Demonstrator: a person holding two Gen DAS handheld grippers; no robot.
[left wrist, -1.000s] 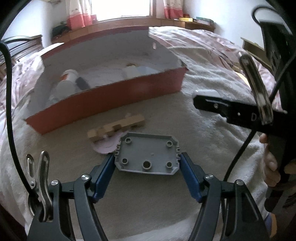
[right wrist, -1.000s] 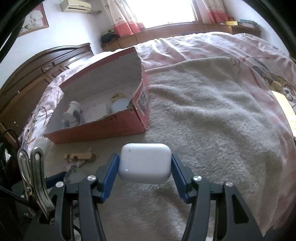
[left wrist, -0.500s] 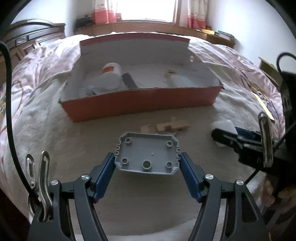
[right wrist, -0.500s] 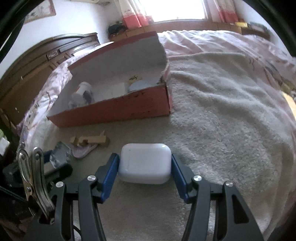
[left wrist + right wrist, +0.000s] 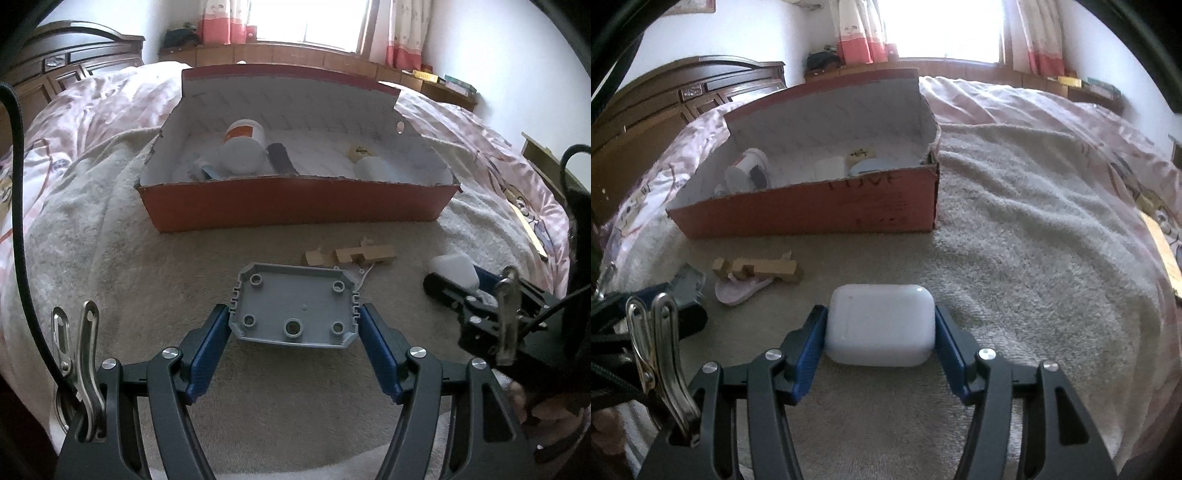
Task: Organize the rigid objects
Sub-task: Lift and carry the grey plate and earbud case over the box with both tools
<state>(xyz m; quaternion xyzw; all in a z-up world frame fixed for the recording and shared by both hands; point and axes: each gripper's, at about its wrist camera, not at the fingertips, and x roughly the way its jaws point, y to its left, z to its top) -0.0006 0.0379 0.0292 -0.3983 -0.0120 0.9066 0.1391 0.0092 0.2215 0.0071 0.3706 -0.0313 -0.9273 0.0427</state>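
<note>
Holding a grey plate (image 5: 294, 308) between its blue pads (image 5: 208, 345), the left gripper (image 5: 294, 332) fills the lower centre of the left wrist view. The pads press on the plate's two short edges, and the plate's ribbed face with round bosses is turned up toward the camera. The plate hangs above the towel (image 5: 129, 280).

In the right wrist view, the right gripper (image 5: 881, 338) sits at lower centre with a white case (image 5: 881, 325) between its pads (image 5: 809, 350). The jaws are opening at this moment, yet both pads touch the case's sides. The case is also visible at the right edge of the left wrist view, at the tip of the right gripper.

The red box (image 5: 295, 206) stands open on the towel in the upper centre of the left wrist view, and in the upper left centre of the right wrist view. Inside it, at left, lie a white jar (image 5: 243, 147) with an orange band and a dark cylinder (image 5: 282, 158) just beside it. At right inside lie a white bottle (image 5: 373, 168) and a small tile (image 5: 360, 150).

Between the box and the grippers, a wooden block (image 5: 364, 254) lies on the towel. In the right wrist view it rests partly on a pink item (image 5: 738, 291) at centre left. The towel lies over a pink bedspread (image 5: 1052, 107).
</note>
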